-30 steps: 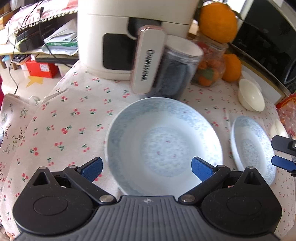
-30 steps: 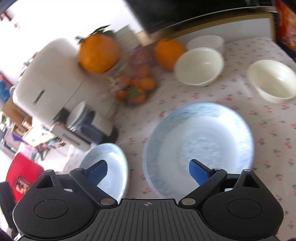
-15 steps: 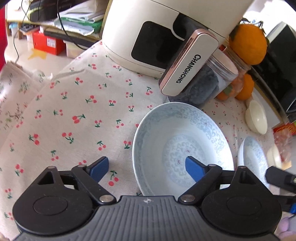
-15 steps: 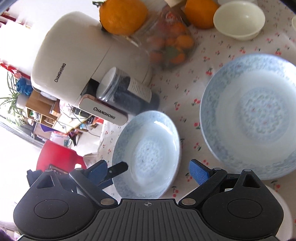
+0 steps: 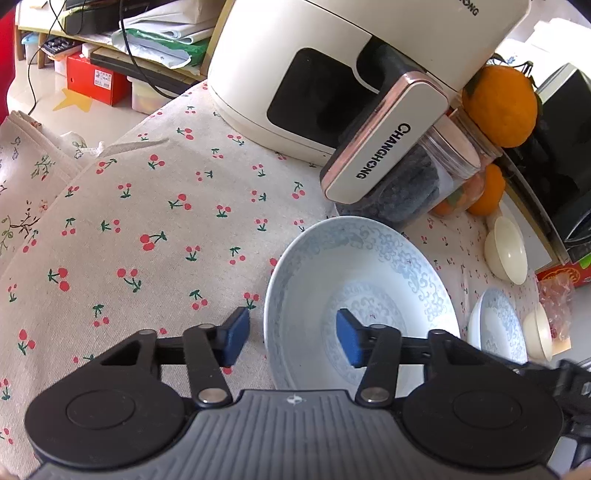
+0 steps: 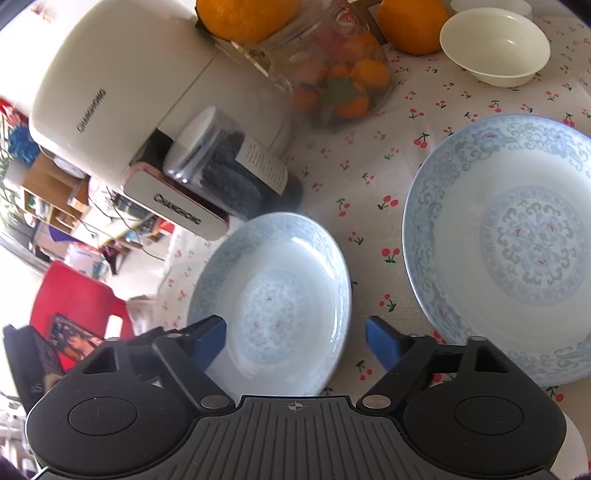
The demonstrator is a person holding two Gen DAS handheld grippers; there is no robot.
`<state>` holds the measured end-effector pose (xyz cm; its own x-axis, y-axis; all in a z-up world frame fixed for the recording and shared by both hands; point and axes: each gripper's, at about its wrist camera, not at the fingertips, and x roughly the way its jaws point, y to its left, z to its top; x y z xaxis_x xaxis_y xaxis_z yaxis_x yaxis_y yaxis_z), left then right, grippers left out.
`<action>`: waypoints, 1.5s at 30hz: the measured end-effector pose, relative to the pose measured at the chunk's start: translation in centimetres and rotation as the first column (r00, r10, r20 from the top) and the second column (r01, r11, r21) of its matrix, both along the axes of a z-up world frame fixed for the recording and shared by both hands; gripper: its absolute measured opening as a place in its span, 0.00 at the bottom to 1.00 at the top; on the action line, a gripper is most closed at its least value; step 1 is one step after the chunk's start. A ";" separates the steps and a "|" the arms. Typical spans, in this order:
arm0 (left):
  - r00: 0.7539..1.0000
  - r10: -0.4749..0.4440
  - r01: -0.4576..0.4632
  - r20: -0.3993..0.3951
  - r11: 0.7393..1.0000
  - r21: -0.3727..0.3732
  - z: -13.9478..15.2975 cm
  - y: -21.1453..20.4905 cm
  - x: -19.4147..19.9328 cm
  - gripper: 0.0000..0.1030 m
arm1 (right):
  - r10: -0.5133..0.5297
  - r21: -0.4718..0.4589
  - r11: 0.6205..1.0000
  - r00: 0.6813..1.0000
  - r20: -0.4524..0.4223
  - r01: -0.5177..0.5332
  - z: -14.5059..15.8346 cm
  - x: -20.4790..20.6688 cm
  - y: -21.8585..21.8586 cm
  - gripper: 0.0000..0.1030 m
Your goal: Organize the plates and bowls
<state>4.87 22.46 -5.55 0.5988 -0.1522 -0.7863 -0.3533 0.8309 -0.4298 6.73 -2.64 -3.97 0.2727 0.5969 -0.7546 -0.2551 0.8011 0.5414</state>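
- Your left tongs (image 5: 291, 341) straddle the near-left rim of the smaller blue-patterned plate (image 5: 360, 295): one blue pad sits outside the rim over the cloth, the other over the plate's well. The jaws are closing at a middling gap; you cannot tell from this view whether the pads touch the rim.
- Your right tongs (image 6: 295, 341) stand fairly wide and are closing, straddling the near-right rim of the same smaller plate (image 6: 273, 299). No pad presses the china.
- That plate lies flat on the bench (image 5: 147, 206), on a cherry-print cloth, just in front of the dark-filled jar (image 5: 413, 188) and the white appliance (image 5: 332, 74).
- The larger blue-patterned plate (image 6: 517, 243) lies to the right of the smaller one, close by but apart from it.
- A cream bowl (image 6: 495, 46) sits upright at the far side of the bench, near an orange (image 6: 413, 26) and a clear jar of fruit (image 6: 332, 74).
- In the left wrist view, a second cream bowl (image 5: 537, 336) rests beyond the larger plate (image 5: 496, 330).
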 end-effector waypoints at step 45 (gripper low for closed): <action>0.988 -0.087 0.087 0.128 0.996 0.004 3.6 -3.9 0.1 0.11 | -0.116 0.007 0.993 0.986 0.122 0.116 3.1 -0.2 -5.7 0.18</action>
<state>4.98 18.56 -1.99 0.6791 -0.2091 -0.7036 -0.2214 0.8556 -0.4680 6.51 -8.35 -0.89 0.4299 0.5559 -0.7115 -0.2246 0.8291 0.5120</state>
